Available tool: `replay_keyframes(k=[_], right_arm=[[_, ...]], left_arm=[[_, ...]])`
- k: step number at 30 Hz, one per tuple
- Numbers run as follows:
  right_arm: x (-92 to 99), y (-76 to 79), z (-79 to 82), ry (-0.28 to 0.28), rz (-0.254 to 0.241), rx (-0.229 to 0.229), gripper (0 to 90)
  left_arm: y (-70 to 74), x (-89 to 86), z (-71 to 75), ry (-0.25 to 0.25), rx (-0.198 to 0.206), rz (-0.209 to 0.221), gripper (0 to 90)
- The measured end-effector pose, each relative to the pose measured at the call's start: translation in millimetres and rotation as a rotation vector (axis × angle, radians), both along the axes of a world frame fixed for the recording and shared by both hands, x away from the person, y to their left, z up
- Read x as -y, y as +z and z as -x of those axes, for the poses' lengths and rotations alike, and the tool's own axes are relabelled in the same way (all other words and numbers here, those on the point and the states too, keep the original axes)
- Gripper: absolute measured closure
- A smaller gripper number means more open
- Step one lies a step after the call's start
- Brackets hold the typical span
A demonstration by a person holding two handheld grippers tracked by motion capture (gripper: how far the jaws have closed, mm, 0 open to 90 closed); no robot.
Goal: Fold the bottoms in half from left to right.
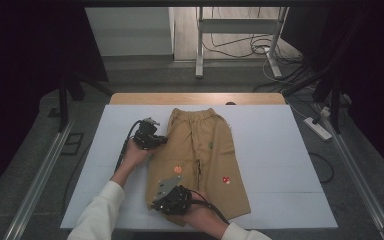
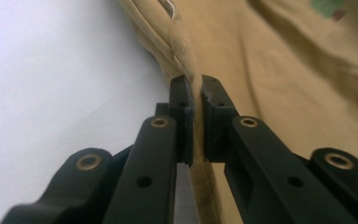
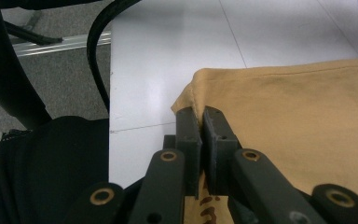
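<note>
High view looking forward and down from above near table edge, taking in whole white rectangular tabletop (image 1: 280, 150) and tan cotton trousers with small embroidered patches (image 1: 205, 155). Left gripper view sitting very close, looking along black jaws at trouser side seam (image 2: 186, 51). Right gripper view equally close, facing hem corner (image 3: 200, 79). All three sharing trousers and tabletop.

A lab or recording studio: a white-topped desk (image 1: 280, 150) stands between aluminium rails (image 1: 40, 175), dark curtains (image 1: 25, 60) close in both sides, loose cables (image 1: 240, 47) and a power strip (image 1: 318, 128) lie on grey carpet beyond, by a metal stand (image 1: 200, 45).
</note>
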State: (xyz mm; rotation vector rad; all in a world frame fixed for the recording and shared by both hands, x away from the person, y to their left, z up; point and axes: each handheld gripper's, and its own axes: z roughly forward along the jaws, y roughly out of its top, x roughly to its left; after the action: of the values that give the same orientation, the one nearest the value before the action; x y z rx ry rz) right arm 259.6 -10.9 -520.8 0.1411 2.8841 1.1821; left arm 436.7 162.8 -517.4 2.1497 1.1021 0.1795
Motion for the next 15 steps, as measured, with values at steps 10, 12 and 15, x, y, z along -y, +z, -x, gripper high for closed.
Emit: replay_keyframes(k=[10,12,15], right_arm=[[1.9,13.5,0.9,0.009,-0.045,0.01,85.2],[2.3,15.0,0.8,0.012,-0.048,0.011,85.2],[2.0,14.6,0.9,0.015,-0.043,0.011,85.2]], left_arm=[[30.0,-8.3,9.7,-0.007,0.068,0.082,83.8],[31.0,-11.4,9.9,0.001,0.068,0.089,83.9],[29.2,-14.9,8.8,0.008,0.055,0.097,83.9]])
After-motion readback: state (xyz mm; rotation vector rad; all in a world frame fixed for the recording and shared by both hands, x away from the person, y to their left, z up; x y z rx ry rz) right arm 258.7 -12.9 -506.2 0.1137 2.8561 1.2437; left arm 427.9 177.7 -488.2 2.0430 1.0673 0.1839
